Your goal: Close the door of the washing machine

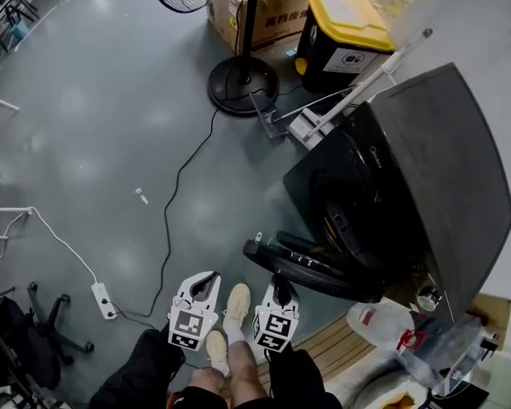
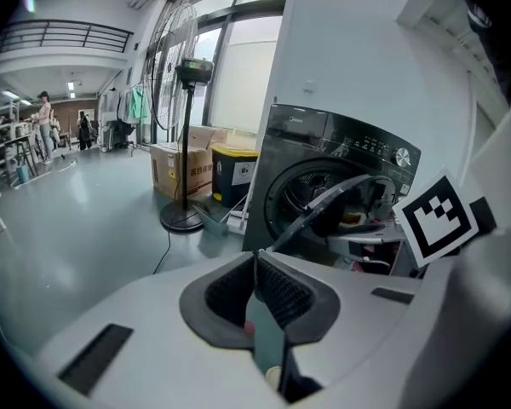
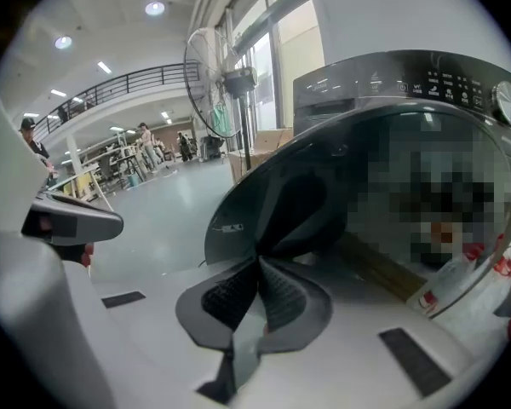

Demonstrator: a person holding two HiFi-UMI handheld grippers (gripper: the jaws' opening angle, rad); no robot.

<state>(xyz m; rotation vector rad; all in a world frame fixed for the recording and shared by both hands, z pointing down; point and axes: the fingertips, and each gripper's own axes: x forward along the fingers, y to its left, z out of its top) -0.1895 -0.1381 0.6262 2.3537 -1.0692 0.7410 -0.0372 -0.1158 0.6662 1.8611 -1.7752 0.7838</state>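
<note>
Jaws of the left gripper and the right gripper are pressed together with nothing between them. Both hang beside the person's shoes, near the round door, which stands open in front of the washing machine.

The dark grey, box-shaped front-loading washing machine stands upright with its round dark-rimmed door swung wide open, standing out from the front panel and leaving the drum opening uncovered.
</note>
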